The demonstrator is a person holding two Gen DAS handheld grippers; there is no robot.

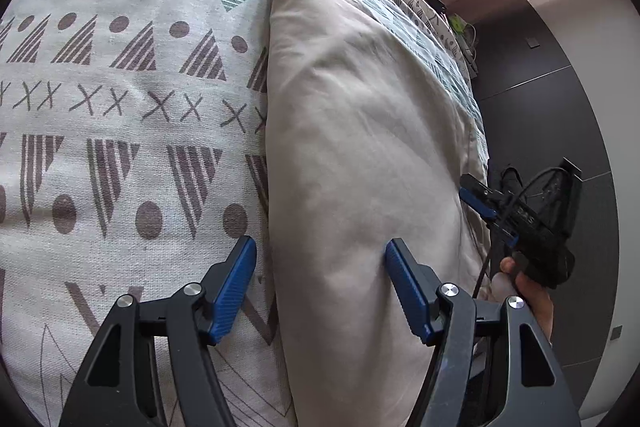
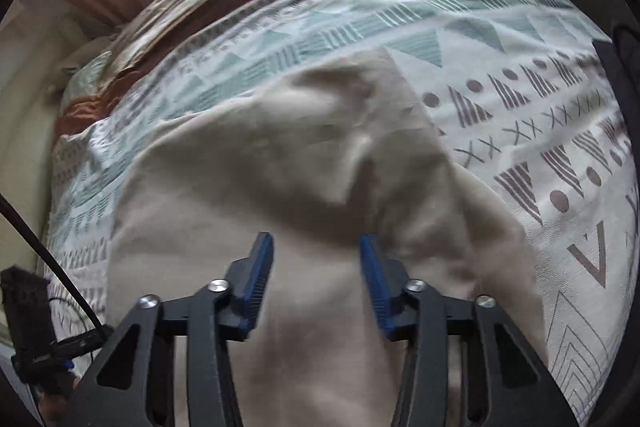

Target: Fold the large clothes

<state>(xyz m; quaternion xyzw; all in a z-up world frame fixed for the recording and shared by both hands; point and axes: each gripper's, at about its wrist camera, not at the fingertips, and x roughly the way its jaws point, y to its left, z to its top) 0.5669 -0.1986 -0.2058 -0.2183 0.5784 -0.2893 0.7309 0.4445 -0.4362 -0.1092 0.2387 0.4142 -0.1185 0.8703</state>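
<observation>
Left hand-held gripper (image 1: 320,259) sits closest to my lens, jaws spread wide with nothing between them. One blue pad (image 1: 236,287) hangs over the patterned bedspread (image 1: 120,99); the other pad is over the beige garment (image 1: 360,131), and I can't tell if either one touches.

Biggest thing first: I see the bed covered by that bedspread, white with grey triangles, dots and X marks, plus teal striped triangles further up. The beige garment lies on it near the bed's edge, beside dark floor (image 1: 540,115). From the left wrist it reads as a long, fairly smooth strip running away from the camera, straight edge on the bedspread side, soft creases only.

From the right wrist the garment (image 2: 280,167) looks lumpier, with a raised fold in the middle; that frame is motion-blurred, so I can't read detail. Right hand-held gripper (image 2: 316,255) is over the cloth, jaws apart, gripping nothing. It also shows in the left view (image 1: 492,211) at the garment's floor-side edge, the person's hand (image 1: 528,291) around its grip.
</observation>
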